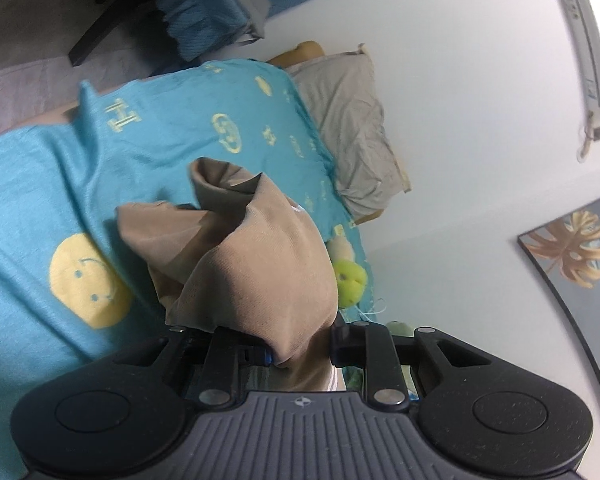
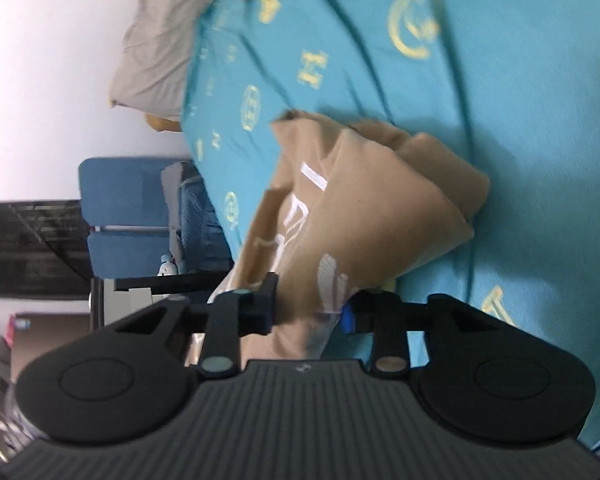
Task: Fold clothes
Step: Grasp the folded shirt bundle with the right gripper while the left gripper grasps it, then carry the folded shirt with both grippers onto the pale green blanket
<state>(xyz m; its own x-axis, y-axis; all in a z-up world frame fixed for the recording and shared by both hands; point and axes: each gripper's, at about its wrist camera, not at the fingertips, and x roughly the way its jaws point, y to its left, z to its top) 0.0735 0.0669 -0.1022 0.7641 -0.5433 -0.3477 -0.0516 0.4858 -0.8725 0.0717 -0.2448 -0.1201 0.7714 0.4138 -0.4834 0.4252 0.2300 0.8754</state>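
Observation:
A tan garment (image 1: pixel 256 264) with white print hangs bunched between both grippers above a bed. My left gripper (image 1: pixel 300 350) is shut on one part of it; the cloth drapes over the fingers and trails toward the bed. In the right wrist view the same tan garment (image 2: pixel 364 208) shows its white lettering. My right gripper (image 2: pixel 310 314) is shut on another bunched part of it. Both views are tilted sideways.
A turquoise bedspread (image 1: pixel 40 184) with yellow smiley and letter prints covers the bed, also in the right wrist view (image 2: pixel 520 120). A grey pillow (image 1: pixel 348 120) and a green plush toy (image 1: pixel 350 278) lie near the wall. A blue chair (image 2: pixel 120 216) stands beside the bed.

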